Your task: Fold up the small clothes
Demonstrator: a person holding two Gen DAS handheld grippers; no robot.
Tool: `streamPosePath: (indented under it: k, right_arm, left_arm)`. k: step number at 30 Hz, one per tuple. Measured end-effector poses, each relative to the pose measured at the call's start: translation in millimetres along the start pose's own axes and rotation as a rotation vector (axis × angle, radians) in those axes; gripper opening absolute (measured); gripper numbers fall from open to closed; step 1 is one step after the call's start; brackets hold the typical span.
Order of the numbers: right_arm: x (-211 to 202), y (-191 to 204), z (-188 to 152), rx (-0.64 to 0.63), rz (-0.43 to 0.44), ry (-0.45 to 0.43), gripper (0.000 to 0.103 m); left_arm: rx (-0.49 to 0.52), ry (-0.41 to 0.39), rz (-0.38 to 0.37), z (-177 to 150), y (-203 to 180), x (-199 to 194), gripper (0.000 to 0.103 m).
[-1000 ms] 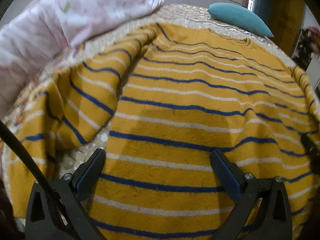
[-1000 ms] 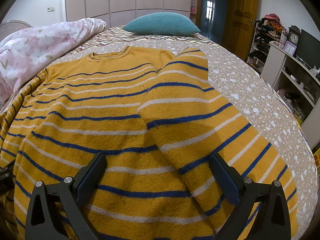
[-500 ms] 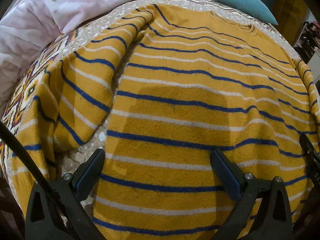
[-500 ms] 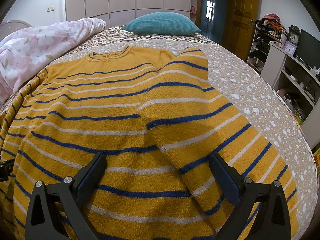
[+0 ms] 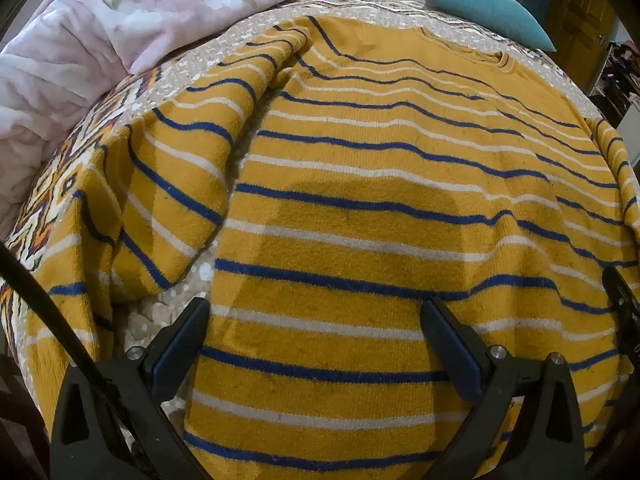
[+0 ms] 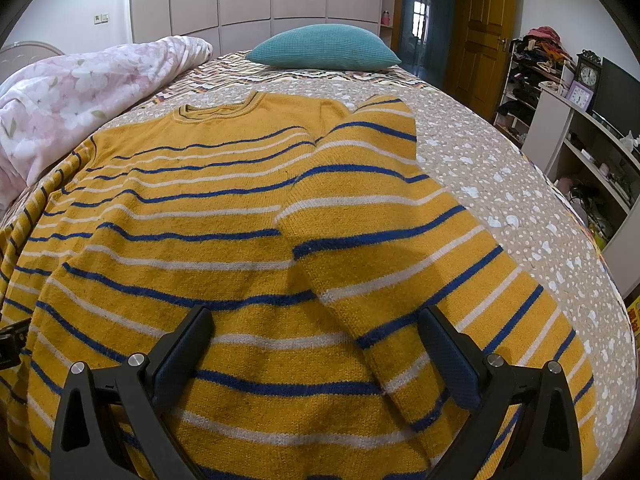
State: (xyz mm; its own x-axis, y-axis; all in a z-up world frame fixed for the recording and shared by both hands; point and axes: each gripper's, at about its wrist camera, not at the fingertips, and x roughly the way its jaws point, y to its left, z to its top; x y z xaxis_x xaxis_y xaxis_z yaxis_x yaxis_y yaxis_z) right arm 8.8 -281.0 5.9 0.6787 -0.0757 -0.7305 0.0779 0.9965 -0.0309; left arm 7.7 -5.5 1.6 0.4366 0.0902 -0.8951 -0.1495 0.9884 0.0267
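The left gripper (image 5: 316, 332) is wide open and holds nothing; it hangs over the bottom part of the yellow striped sweater (image 5: 380, 208). The right gripper (image 6: 316, 340) is wide open too, with nothing in it, over the same sweater near the hem. The sweater lies flat on the bed (image 6: 500, 184), neck toward the teal pillow (image 6: 324, 46). Its right sleeve (image 6: 392, 248) is already laid over the body, so one small fold looks done. The left sleeve (image 5: 172, 184) is bunched beside the body, near the pink blanket (image 5: 120, 24), and hangs off the bed edge. I think that sleeve and the big folds are still left to do. The bottom hem is hidden under the grippers, and the end of the left sleeve is cut off from view
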Motion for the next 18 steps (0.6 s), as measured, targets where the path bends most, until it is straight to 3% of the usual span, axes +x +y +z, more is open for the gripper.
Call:
streamPosePath:
  k: [7, 18]
  right_arm:
    - [0.0, -0.1, -0.1, 0.0, 0.0, 0.0, 0.103]
    - [0.5, 0.1, 0.2, 0.007, 0.011, 0.005, 0.103]
  left_arm:
    - [0.0, -0.029, 0.008, -3.7, -3.1, -1.8, 0.103]
    - [-0.031, -0.169, -0.034, -18.6, 3.4, -9.6, 0.103]
